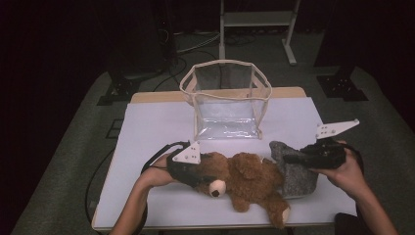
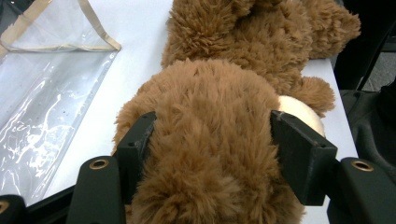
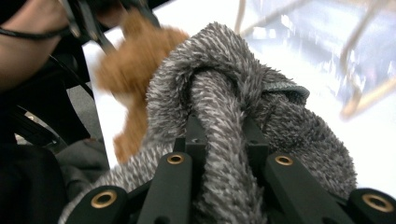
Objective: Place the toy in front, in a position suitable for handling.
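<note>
Dim lab or studio, dark curtains, white-covered table, metal stand legs, floor cables

My left gripper sat low at left, jaws clamped partway. My right gripper was pinched tight, hand raised at right.

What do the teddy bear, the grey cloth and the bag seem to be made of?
Teddy bear: brown plush, going by its long shaggy pile. Grey cloth: fuzzy knit or fleece, likely; short flecked fibres. Bag: clear glossy plastic film, probably vinyl, creased and reflective, with beige fabric-like edging.
</note>
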`<state>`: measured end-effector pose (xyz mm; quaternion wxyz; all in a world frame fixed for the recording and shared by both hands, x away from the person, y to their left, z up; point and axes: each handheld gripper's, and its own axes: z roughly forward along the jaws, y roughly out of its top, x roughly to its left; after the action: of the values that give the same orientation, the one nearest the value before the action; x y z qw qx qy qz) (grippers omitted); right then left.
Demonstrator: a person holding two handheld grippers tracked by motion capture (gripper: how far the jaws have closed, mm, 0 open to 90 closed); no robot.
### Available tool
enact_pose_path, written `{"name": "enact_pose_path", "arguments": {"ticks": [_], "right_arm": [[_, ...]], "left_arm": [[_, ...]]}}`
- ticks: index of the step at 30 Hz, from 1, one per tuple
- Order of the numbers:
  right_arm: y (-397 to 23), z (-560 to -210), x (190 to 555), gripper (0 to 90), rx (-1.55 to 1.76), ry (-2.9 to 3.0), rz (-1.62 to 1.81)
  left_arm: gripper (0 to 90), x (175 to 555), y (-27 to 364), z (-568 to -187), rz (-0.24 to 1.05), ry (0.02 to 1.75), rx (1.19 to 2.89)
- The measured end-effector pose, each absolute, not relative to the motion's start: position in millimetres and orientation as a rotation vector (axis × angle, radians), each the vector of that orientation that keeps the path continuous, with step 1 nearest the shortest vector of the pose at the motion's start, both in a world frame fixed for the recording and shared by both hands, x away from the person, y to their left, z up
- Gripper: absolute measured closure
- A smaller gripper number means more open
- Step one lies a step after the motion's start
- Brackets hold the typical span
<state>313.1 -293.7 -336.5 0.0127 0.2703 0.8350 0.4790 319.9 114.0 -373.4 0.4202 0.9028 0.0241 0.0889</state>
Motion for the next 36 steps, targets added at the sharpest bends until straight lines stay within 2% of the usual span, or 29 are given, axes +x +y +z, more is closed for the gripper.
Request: {"name": "enact_pose_path", "arguments": {"ticks": [5,8,12,17,22,27,31,34,36], "right_arm": [[-258,-294,326,77.3,0.671,2.621,1.495],[-226,-283,339,77.3,0.579,2.675,1.467],[-185,-294,356,77.3,0.533,2.785,1.413],[-153,-330,363,77.1,0.512,2.921,1.325],[-162,-355,352,77.6,0.546,2.917,1.339],[-181,-359,340,78.0,0.575,2.867,1.378],[-189,-360,334,78.0,0.591,2.853,1.401],[-191,-357,333,78.0,0.595,2.857,1.387],[-189,-354,334,77.9,0.584,2.866,1.361]], "left_arm": [[36.2,320,114,-374,0.217,0.067,2.254],[36.2,319,114,-375,0.218,0.072,2.248],[36.2,318,114,-375,0.232,0.065,2.250],[36.1,318,115,-377,0.234,0.083,2.236],[32.9,319,115,-378,0.223,0.094,2.221],[18.8,321,115,-380,0.192,0.137,2.212],[18.1,324,122,-377,0.156,0.169,2.207],[25.1,325,129,-377,0.126,0.188,2.207],[37.1,325,132,-376,0.140,0.169,2.215]]}}
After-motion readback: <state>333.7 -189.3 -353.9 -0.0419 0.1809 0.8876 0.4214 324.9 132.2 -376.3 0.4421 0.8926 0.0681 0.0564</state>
